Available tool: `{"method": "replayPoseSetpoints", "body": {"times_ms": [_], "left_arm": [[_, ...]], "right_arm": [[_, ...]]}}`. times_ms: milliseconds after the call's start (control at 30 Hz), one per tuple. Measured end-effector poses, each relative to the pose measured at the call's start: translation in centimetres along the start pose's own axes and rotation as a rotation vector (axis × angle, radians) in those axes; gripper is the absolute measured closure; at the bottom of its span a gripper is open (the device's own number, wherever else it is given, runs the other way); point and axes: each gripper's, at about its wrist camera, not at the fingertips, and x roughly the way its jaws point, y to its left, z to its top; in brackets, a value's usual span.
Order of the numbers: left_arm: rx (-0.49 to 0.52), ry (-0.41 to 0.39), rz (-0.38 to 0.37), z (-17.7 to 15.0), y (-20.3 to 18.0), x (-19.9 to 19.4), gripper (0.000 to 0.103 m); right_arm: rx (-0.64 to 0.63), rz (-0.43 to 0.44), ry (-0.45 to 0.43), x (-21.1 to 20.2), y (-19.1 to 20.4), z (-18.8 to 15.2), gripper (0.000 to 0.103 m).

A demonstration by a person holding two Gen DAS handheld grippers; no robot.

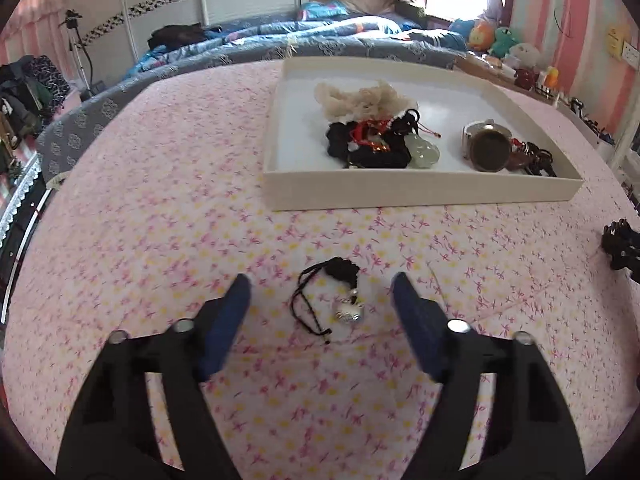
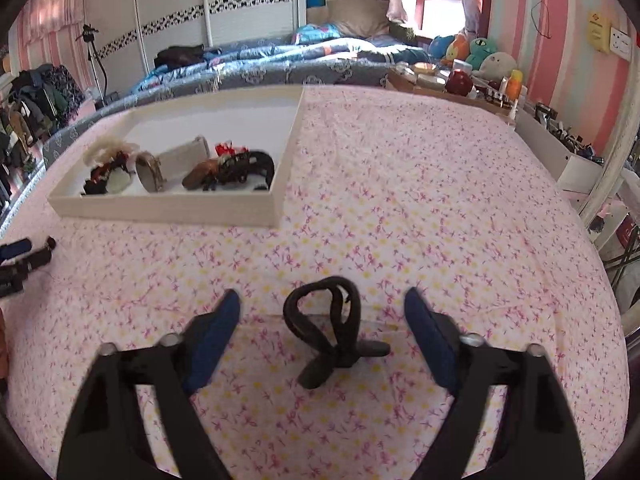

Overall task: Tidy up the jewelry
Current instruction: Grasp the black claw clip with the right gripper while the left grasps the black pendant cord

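Observation:
A black cord bracelet with a silver charm (image 1: pixel 334 298) lies on the pink floral cloth between the fingers of my open left gripper (image 1: pixel 322 282). A black knotted hair tie (image 2: pixel 330 334) lies between the fingers of my open right gripper (image 2: pixel 322 300). A shallow white tray (image 1: pixel 420 194) sits beyond, also in the right wrist view (image 2: pixel 168 208). It holds a cream scrunchie (image 1: pixel 362 98), black and red cords with a pale green pendant (image 1: pixel 422 152), a watch (image 1: pixel 486 146) and dark beads.
The pink floral cloth (image 1: pixel 160 220) covers the table. A bed with a blue quilt (image 1: pixel 300 44) lies behind it. Plush toys and small bottles (image 2: pixel 480 68) crowd the far right edge. The right gripper shows at the left view's right edge (image 1: pixel 622 246).

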Motion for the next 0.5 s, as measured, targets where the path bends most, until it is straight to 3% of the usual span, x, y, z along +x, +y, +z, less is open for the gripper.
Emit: {"method": "replayPoseSetpoints", "body": {"times_ms": [33, 100, 167, 200, 500], "left_arm": [[-0.003, -0.002, 0.002, 0.1, 0.0, 0.1, 0.042], [-0.006, -0.01, -0.002, 0.3, 0.0, 0.4, 0.05], [-0.009, -0.018, -0.01, 0.6, 0.1, 0.5, 0.069], [-0.011, -0.019, -0.018, 0.7, 0.2, 0.4, 0.087], [-0.044, -0.052, -0.08, 0.4, 0.9, -1.3, 0.091]], "right_arm": [[-0.003, 0.0, 0.012, 0.3, 0.0, -0.1, 0.065], [0.001, 0.013, 0.014, 0.6, -0.2, -0.3, 0.067], [0.005, 0.024, 0.012, 0.6, -0.3, -0.3, 0.067], [0.003, 0.033, 0.007, 0.6, -0.3, -0.3, 0.068], [0.007, 0.072, -0.038, -1.2, -0.6, 0.2, 0.068]]}}
